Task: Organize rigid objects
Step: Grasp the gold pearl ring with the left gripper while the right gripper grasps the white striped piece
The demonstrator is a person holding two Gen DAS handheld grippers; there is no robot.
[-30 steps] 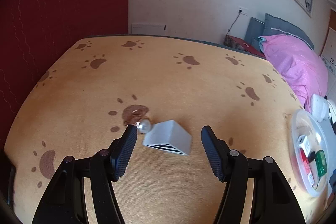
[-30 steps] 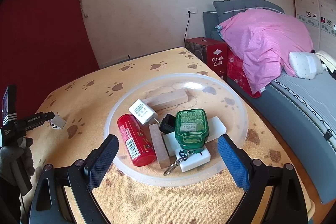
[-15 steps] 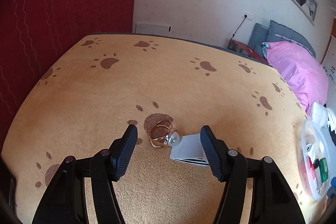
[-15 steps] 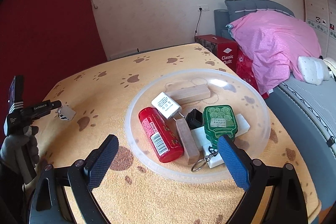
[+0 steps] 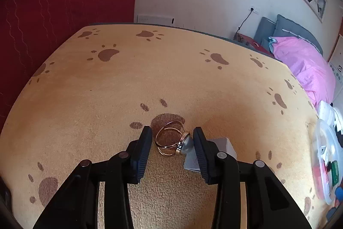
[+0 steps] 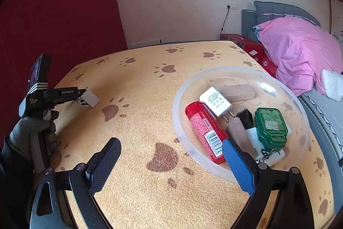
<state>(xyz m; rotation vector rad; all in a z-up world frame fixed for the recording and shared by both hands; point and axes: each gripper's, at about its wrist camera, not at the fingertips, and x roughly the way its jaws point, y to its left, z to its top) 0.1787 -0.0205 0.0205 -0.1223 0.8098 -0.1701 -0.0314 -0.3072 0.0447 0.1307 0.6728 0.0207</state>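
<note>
A gold ring with a pearl (image 5: 171,140) lies on the orange paw-print cloth (image 5: 150,78). My left gripper (image 5: 172,132) straddles it and its jaws are closing, with thin gaps left between pads and ring. A small white wedge box (image 5: 223,144) sits just right of it, partly behind the right finger. In the right wrist view the left gripper (image 6: 79,96) is at the far left beside that box (image 6: 90,98), held by a gloved hand (image 6: 32,132). My right gripper (image 6: 171,143) stands open above the cloth, its blue finger over the near-left rim of the clear bowl (image 6: 178,100).
The bowl holds a red tube (image 6: 203,130), white charger (image 6: 215,101), wooden blocks (image 6: 235,92), a green tin (image 6: 271,127) and a white piece with a key ring. A bed with a pink quilt (image 6: 300,50) and a red box (image 6: 246,46) lie past the table's right edge.
The left gripper shifted left from the white box to the ring, came closer, and narrowed its jaws around it. The right gripper swung left, so the bowl now sits to its right.
</note>
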